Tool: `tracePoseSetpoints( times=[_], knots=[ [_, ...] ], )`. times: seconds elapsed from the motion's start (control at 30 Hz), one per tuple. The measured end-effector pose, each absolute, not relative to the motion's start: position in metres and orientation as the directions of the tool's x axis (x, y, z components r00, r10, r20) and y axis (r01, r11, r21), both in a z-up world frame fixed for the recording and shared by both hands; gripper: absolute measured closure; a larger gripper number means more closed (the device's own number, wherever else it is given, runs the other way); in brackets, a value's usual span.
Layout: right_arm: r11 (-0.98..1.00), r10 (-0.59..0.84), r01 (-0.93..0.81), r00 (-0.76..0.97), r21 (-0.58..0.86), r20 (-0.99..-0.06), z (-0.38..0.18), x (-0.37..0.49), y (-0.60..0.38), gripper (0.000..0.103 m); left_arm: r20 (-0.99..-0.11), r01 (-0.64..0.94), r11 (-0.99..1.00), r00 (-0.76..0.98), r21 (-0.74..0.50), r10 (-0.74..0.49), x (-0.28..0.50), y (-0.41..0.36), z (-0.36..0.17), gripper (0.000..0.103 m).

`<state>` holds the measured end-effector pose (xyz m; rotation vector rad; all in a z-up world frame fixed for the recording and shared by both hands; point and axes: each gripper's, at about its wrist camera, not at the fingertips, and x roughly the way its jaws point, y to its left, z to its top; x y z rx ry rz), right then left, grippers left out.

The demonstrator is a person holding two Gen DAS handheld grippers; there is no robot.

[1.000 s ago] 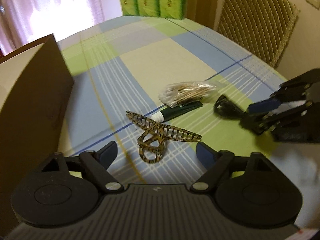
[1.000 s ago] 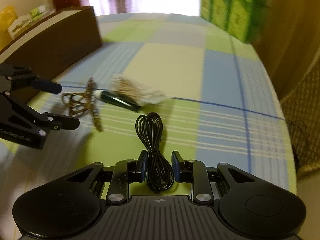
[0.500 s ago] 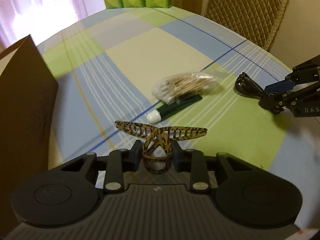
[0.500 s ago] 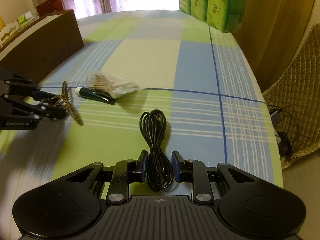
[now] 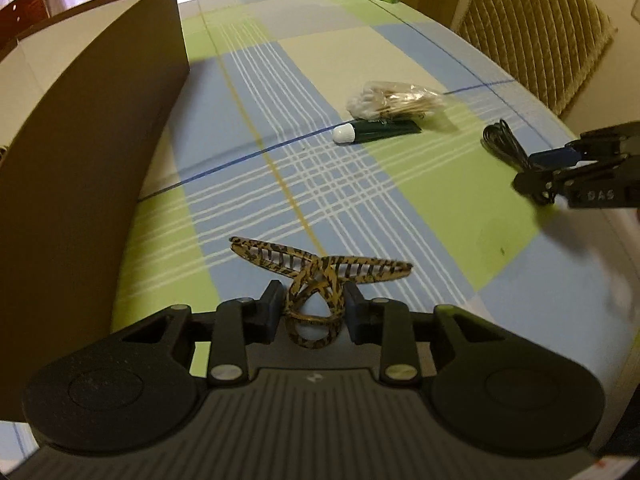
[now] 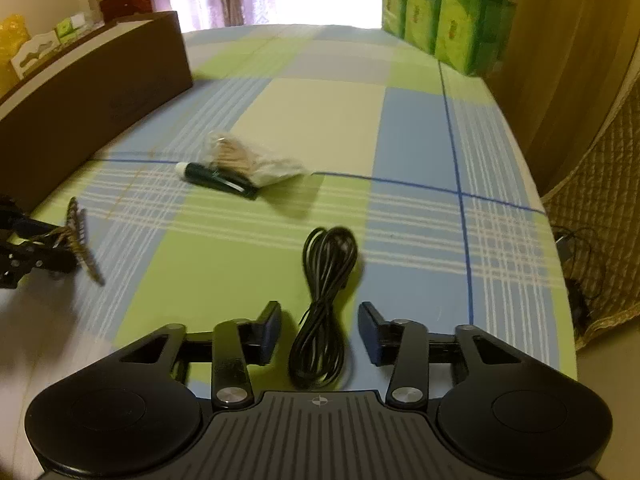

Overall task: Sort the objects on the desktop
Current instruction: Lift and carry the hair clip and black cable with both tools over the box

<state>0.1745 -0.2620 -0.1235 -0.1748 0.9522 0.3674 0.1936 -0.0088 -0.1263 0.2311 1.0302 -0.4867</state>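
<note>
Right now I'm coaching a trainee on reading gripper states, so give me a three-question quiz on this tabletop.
1. True or false: the left gripper is shut on the hair clip.
2. What lies between the right gripper fingers? A) the cable B) the green tube C) the cotton swab bag
3. Fill in: the right gripper is ____.

Key: 1 true; 2 A; 3 open.
</note>
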Motion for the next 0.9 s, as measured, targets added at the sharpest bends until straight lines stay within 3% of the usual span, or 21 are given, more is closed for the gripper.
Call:
tracePoseSetpoints(
  times=[0.23, 0.3, 0.33, 0.9],
  knots=[
    [0.934, 0.212, -0.357, 0.549, 0.003, -0.809, -0.126, 0.181, -0.258, 0.065, -0.85, 0.516, 0.856, 0.448, -0.008, -0.278, 0.196, -0.018, -0.129, 0.073],
    [0.932, 0.217, -0.363, 0.543, 0.007, -0.811, -0.125, 0.179, -0.256, 0.086, -0.85, 0.523, 0.852, 0.446, -0.006, -0.28, 0.193, -0.018, -0.129, 0.078],
    [0.93, 0.22, -0.367, 0.537, 0.009, -0.815, -0.124, 0.177, -0.256, 0.09, -0.852, 0.527, 0.85, 0.443, -0.005, -0.28, 0.191, -0.017, -0.128, 0.078],
    [0.892, 0.35, -0.426, 0.448, 0.148, -0.823, -0.097, 0.135, -0.234, 0.09, -0.828, 0.529, 0.849, 0.472, -0.008, -0.302, 0.149, -0.005, -0.093, 0.078]
  ],
)
